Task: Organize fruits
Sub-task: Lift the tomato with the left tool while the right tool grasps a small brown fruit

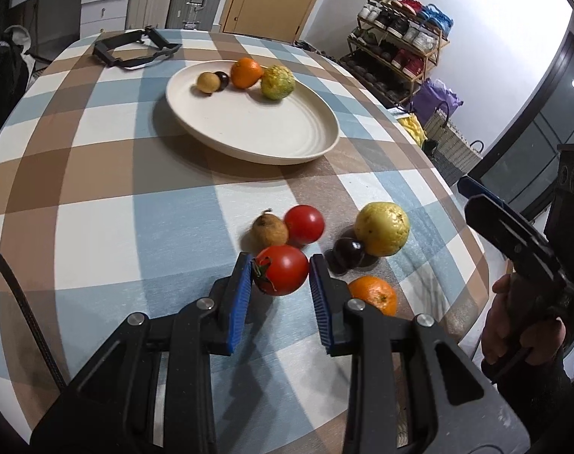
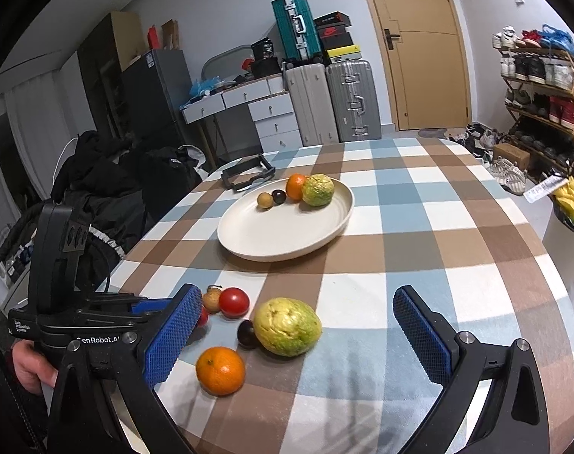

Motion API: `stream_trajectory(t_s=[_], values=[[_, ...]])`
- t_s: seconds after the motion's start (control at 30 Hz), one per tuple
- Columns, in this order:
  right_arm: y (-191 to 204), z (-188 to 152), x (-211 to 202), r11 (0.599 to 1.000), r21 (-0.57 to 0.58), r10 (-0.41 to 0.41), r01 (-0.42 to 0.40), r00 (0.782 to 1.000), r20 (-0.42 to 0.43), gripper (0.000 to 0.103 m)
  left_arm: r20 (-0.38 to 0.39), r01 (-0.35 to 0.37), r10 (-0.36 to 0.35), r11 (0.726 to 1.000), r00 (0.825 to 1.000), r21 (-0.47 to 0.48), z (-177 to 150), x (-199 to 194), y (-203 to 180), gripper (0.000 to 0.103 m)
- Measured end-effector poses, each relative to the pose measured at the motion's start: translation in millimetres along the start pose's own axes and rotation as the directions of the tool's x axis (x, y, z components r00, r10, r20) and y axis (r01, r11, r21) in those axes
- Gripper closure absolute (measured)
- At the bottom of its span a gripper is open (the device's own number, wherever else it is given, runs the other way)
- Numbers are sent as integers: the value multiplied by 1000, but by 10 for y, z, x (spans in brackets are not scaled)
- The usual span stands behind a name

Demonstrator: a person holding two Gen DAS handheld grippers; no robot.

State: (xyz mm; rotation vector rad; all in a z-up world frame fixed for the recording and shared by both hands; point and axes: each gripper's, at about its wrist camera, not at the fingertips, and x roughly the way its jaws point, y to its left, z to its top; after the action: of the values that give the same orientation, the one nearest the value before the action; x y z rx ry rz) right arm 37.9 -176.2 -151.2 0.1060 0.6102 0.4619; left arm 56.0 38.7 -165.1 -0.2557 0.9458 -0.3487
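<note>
four fruits already on round cream plate [image 1: 249, 140] at far rim. six left on checked surface [image 1: 97, 189] by your grippers. your left gripper [image 1: 281, 270] fingers clamped on red stemmed tomato [image 1: 283, 268], lifted just above cloth. right gripper [image 2: 298, 333] fingers wide apart, empty, over yellow-green guava [image 2: 287, 327].

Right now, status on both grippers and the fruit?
Left gripper shut on a tomato. Right gripper open, empty. Plate holds four fruits; five loose on the table. Path to plate clear.
</note>
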Motion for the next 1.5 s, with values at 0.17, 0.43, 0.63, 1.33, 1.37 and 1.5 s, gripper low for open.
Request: stream_trajectory(t_s=[0.17,0.43,0.63,1.33,1.37,1.5], values=[[161,148,78,997,-72,17,-19,999,-29,0,39,-9,11,999,999,-47,7,-174,264,76],[652,337,520,947,-309,24,-86,980,-198,0,83,-44,57,988,995,-146,9,-478,776,76],[1023,220,952,859,-485,2,-165,948,-319,6,112,-53,75,980,991,-193,-26,-652,1046,76],[1405,-75,1437,671,-713,-178,-206,888,-424,75,113,-40,68,971,991,-237,-77,-590,1283,82],[1399,-71,1438,675,-707,-175,-209,886,-429,75,111,-38,66,971,992,-238,-75,-586,1285,82],[1332,-20,1405,715,-671,-138,-197,901,-412,75,92,-46,69,971,993,-234,-79,-532,1272,82]])
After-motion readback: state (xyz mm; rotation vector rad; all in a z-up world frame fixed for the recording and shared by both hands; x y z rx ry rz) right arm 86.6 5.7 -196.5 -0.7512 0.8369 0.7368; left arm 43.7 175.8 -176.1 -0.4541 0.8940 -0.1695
